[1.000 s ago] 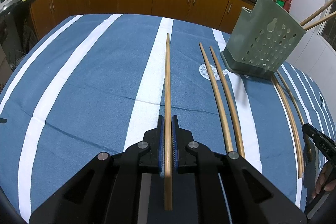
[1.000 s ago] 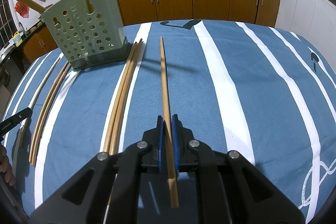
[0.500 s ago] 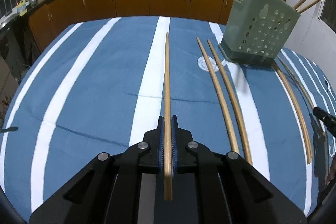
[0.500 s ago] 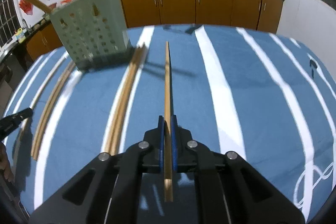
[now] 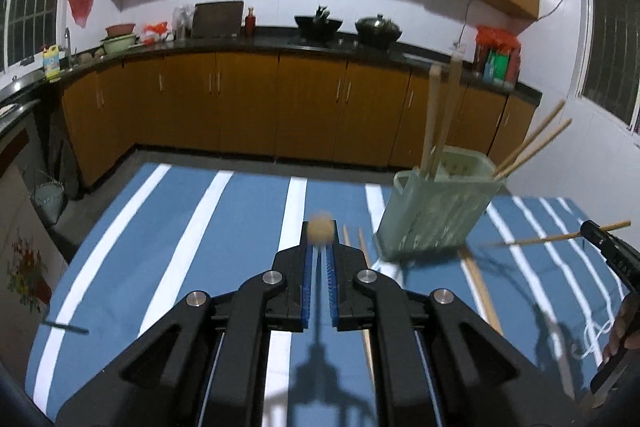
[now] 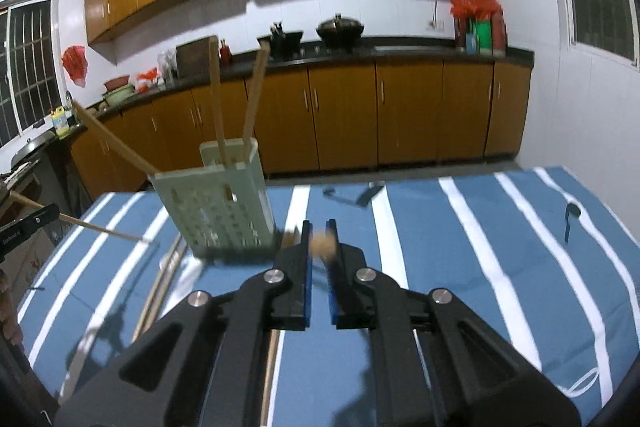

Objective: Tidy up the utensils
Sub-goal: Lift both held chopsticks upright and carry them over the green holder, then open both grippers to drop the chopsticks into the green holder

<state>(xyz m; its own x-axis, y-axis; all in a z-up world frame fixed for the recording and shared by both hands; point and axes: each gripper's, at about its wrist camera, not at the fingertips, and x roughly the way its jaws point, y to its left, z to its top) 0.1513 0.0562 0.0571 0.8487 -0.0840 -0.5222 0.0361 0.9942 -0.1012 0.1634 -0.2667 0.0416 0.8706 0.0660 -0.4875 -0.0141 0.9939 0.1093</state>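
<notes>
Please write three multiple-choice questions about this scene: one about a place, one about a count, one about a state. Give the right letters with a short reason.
1. Where does the green holder stand?
A. on the kitchen counter
B. on the striped cloth
C. on the floor

2. How many chopsticks stick out of the holder, in the left wrist view?
A. one
B. four
C. eight

3. What is the state of the left gripper?
A. open and empty
B. shut on a spoon
C. shut on a chopstick

Answers:
1 B: the holder rests on the blue and white cloth.
2 B: two chopsticks stand upright and two lean right.
3 C: the left gripper has its fingers closed on a chopstick, seen end-on.
</notes>
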